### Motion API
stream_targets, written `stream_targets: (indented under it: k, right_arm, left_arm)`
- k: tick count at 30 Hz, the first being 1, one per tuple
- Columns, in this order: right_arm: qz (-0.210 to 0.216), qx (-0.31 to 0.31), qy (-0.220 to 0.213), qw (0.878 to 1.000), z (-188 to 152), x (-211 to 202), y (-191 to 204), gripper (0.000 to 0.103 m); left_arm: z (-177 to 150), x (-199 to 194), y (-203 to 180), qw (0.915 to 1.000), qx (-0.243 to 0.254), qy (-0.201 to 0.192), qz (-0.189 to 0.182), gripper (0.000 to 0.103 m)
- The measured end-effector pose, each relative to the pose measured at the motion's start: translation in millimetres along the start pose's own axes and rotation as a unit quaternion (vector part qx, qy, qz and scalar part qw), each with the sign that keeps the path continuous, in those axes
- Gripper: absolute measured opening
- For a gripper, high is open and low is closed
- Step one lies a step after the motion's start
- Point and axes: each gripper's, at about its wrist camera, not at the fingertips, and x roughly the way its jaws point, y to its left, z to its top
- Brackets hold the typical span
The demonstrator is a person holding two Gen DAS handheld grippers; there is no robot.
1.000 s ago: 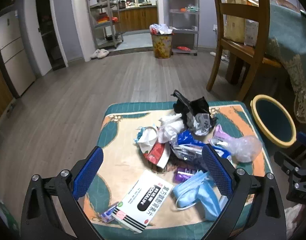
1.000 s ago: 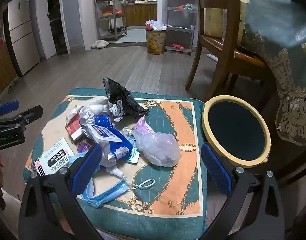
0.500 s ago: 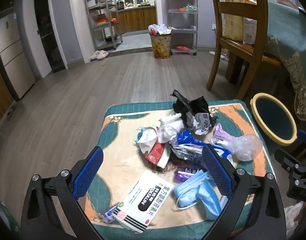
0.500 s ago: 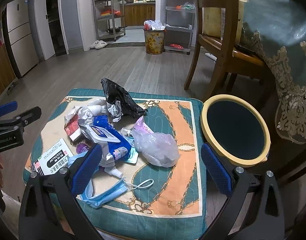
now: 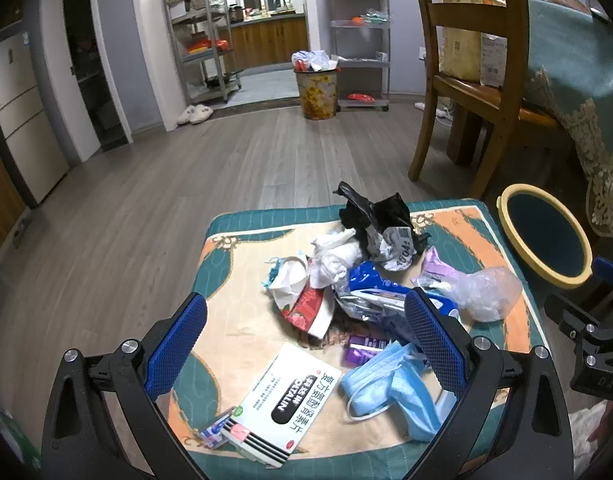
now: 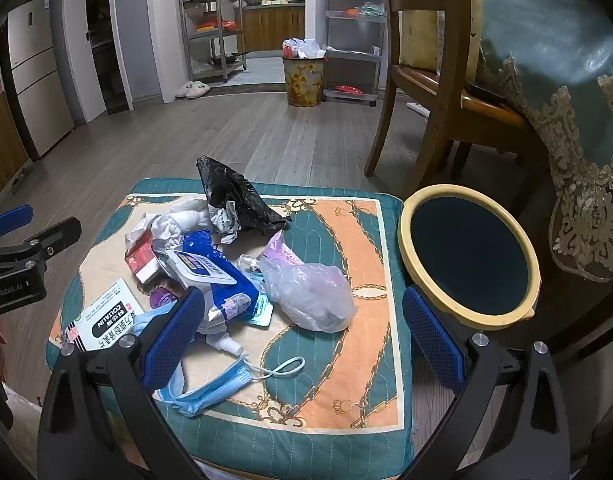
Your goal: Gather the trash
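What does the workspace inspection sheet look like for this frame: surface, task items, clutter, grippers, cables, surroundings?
Surface: patterned teal and orange cushion, trash piled on its left half.
Job's things: black bag, clear plastic bag, blue wipes pack, blue face mask, white medicine box, crumpled tissue, red and white carton; yellow-rimmed bin beside the cushion's right edge looks empty.
Clutter: nothing seen beyond the trash.
Grippers: left gripper open, holding nothing; right gripper open, holding nothing.
Cables: nothing seen.
Surroundings: wooden chair, full floral trash can, metal shelves, slippers.
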Motion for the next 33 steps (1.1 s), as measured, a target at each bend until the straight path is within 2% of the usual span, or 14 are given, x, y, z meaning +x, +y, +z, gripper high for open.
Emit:
stream_targets:
  k: [33]
  right_arm:
    - [-0.001,0.004,0.004,1.0,-1.4,2.2,-1.4,0.097]
  left_arm:
    - [-2.2,3.2,8.3,0.9999,-0.01,0.002,-0.003,0.098]
